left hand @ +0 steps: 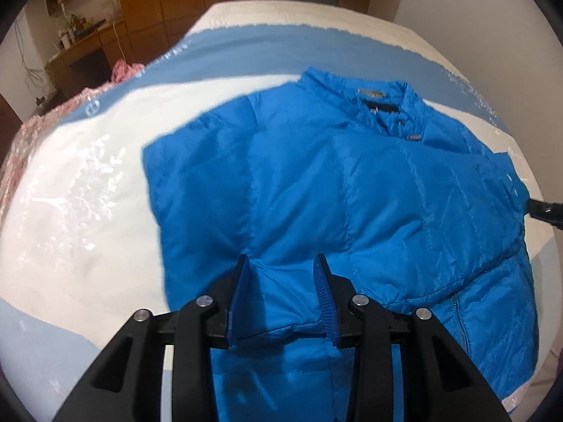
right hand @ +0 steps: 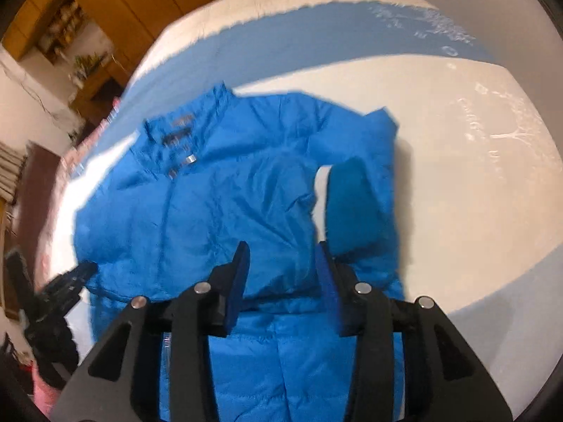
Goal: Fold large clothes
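Note:
A bright blue puffer jacket (left hand: 316,183) lies front up on the bed, collar (left hand: 380,102) at the far side. My left gripper (left hand: 281,263) is shut on a bunched fold of its near hem, and the fabric tents around both pads. In the right wrist view the jacket (right hand: 211,193) lies slanted, with one sleeve (right hand: 352,204) folded back at the right. My right gripper (right hand: 283,253) has the hem ridge running from pad to pad and seems shut on it; blur hides the contact. Each gripper shows in the other's view: the right gripper (left hand: 543,211) and the left gripper (right hand: 70,277).
The bed cover (left hand: 88,193) is white with blue bands and glossy plastic patches. Pink cloth (left hand: 24,133) lies off the bed's left edge. A wooden wardrobe (left hand: 158,0) and a cluttered desk (left hand: 81,45) stand beyond the far end of the bed.

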Demonstrator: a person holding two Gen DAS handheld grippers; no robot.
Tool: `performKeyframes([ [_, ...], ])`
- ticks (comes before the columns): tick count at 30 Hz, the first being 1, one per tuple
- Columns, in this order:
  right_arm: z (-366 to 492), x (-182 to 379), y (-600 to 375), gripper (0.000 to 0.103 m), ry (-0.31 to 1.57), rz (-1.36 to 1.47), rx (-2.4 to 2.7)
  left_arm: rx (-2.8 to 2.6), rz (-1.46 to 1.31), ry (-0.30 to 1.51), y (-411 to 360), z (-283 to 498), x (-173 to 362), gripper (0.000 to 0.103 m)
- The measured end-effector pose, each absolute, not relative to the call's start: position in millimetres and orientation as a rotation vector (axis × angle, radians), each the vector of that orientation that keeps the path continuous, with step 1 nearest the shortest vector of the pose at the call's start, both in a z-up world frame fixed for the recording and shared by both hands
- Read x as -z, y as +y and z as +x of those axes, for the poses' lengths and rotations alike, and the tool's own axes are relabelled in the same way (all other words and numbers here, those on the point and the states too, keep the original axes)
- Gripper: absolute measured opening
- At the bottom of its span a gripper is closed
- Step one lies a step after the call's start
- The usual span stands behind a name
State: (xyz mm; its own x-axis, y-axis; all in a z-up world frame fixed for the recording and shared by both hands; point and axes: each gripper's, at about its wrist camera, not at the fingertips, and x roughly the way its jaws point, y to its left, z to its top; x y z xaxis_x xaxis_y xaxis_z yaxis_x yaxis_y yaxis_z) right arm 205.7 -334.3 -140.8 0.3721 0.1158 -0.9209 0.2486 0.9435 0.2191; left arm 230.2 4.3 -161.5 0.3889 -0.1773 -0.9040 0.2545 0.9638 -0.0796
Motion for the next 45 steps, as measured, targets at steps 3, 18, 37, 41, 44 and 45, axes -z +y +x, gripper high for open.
performKeyframes([
  [3,213.2,172.4,-335.2,0.046,1.292,0.274,0.189,0.266,0.117,1.147,1.6,232.5,177.3,0.039],
  [18,209.3,185.8,-326.1,0.047,1.270,0.231,0.216,0.131,0.040,1.122,-4.4,232.4,186.5,0.039],
  [37,25.4,146.1,-356.9,0.069,1.271,0.194,-0.028,0.033,0.058,1.207,102.8,58.8,151.3,0.061],
  [41,-22.7,164.1,-357.6,0.072,1.336,0.208,-0.033,0.019,-0.047,1.263,115.4,7.8,165.6,0.062],
  [44,-48.4,182.0,-350.8,0.072,1.374,0.267,-0.088,0.020,-0.122,1.275,114.9,-10.8,174.3,0.063],
  [45,-53.7,188.3,-348.7,0.072,1.385,0.290,-0.103,0.019,-0.149,1.279,114.3,-15.2,177.7,0.063],
])
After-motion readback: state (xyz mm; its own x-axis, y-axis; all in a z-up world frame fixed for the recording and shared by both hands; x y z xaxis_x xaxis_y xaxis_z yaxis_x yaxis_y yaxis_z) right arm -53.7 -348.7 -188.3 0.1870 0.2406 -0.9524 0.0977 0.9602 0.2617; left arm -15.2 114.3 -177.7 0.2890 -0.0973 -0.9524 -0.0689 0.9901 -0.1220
